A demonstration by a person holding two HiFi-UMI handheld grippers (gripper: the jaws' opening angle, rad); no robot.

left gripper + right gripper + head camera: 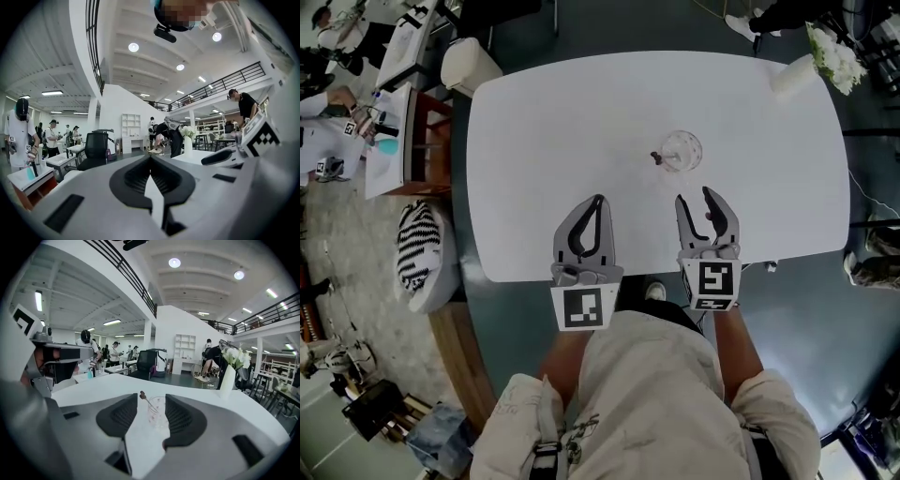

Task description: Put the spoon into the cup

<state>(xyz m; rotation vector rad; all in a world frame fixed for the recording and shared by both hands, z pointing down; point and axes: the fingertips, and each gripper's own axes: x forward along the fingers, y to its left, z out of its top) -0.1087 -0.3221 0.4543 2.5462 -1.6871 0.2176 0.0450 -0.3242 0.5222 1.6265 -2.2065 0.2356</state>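
Observation:
A clear glass cup [682, 150] stands on the white table [544, 122], right of its middle. The spoon [659, 157] rests inside it, with its dark handle end sticking out past the rim to the left. My right gripper [694, 195] hovers just short of the cup with its jaws open and nothing between them. In the right gripper view the cup [157, 412] and the spoon [145, 398] show beyond the spread jaws. My left gripper [597, 201] is level with the right one, to its left; it is shut and holds nothing, its fingertips [151, 158] touching.
A white vase with flowers [821, 58] stands at the table's far right corner. A cream chair [469, 66] and a striped stool [417, 246] sit off the table's left side. People and desks fill the room behind.

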